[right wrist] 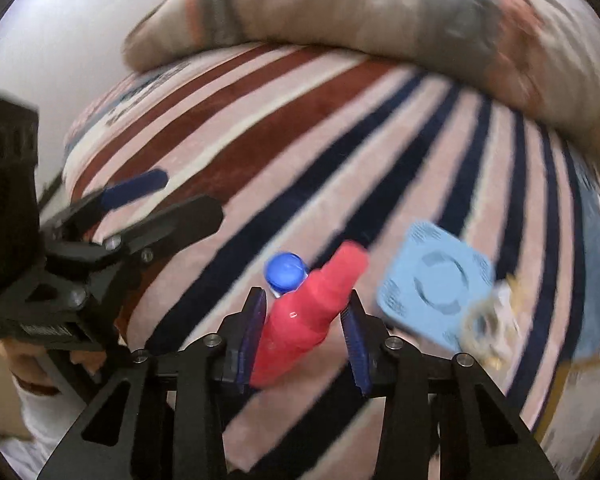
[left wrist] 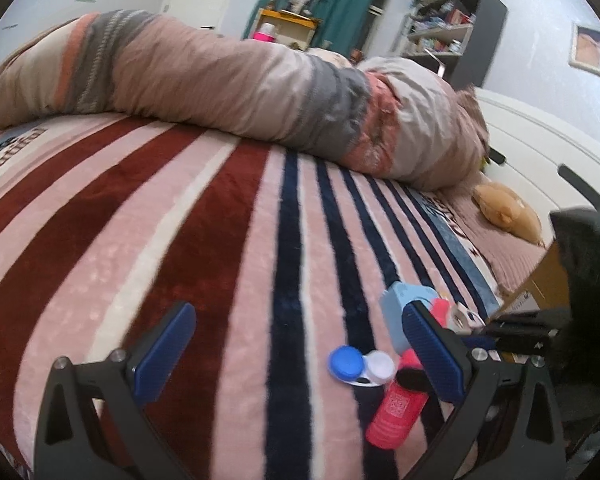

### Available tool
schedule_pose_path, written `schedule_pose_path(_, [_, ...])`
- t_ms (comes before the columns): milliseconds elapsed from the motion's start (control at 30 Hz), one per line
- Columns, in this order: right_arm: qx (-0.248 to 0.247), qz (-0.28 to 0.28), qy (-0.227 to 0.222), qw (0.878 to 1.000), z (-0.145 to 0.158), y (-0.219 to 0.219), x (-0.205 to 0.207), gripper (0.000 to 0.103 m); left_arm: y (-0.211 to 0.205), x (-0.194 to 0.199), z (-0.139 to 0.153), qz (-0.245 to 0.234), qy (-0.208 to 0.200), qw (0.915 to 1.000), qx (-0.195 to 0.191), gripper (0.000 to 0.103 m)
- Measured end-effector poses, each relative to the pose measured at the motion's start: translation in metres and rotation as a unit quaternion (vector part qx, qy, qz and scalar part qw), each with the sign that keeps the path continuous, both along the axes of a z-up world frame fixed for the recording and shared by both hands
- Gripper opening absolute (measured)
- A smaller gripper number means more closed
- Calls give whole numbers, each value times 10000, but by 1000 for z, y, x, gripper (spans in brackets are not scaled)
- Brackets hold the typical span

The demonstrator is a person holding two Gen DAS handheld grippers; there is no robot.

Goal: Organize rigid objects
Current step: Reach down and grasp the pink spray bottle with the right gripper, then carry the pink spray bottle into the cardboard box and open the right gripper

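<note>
The right gripper (right wrist: 306, 332) pinches the red bottle (right wrist: 308, 316) by its body just above the striped blanket (right wrist: 260, 140), probably to group it with the blue square case (right wrist: 436, 284) nearby, while the left gripper (left wrist: 300, 356) waits spread wide.

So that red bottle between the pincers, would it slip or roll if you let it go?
The red bottle looks like hard, glossy plastic, so it may slide a little against the right gripper pads. Its round body would probably roll, though the plush striped blanket should slow it. It seems small and likely light.
</note>
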State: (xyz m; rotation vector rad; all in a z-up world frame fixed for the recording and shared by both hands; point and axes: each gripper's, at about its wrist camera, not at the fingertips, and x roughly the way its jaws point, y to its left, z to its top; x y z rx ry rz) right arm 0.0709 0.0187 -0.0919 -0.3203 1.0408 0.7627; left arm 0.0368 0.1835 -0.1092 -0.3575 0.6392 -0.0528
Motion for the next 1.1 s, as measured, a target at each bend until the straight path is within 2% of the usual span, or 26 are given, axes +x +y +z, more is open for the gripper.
schedule_pose_path(100, [-260, 297, 120, 9991, -17, 15, 0, 34, 15, -3, -3, 262, 39, 9996, -50, 103])
schedule_pose_path(200, [-291, 441, 116, 9985, -24, 18, 0, 34, 26, -5, -5, 442, 76, 9989, -105, 103])
schedule_pose_path(367, [-355, 557, 57, 9978, -27, 25, -6, 34, 29, -4, -8, 436, 111, 9989, -156, 103])
schedule_pose_path(467, [-560, 578, 274, 9964, -33, 25, -11, 40, 28, -1, -9, 413, 145, 9990, -132, 103])
schedule_pose_path(567, [-608, 588, 373, 9957, -39, 21, -13, 38, 25, 1, -10, 342, 173, 9992, -147, 103])
schedule_pose_path(633, [-685, 568, 392, 9953, -40, 19, -15, 33, 22, 2, -12, 269, 210, 9993, -128, 103])
schedule_pose_path(767, [-877, 617, -238, 9940, -29, 14, -25, 29, 13, 6, -15, -64, 281, 9992, -271, 102])
schedule_pose_path(867, [-642, 445, -391, 9962, -12, 0, -25, 28, -1, 7, -11, -612, 151, 9960, -629, 102])
schedule_pose_path(967, [-233, 357, -744, 9963, 16, -17, -32, 28, -19, 10, 2, -1260, -58, 9868, -1018, 102])
schedule_pose_path(1100, [361, 338, -1185, 9917, 57, -43, -51, 27, -53, 14, 36, -2114, -346, 9646, -1538, 102])
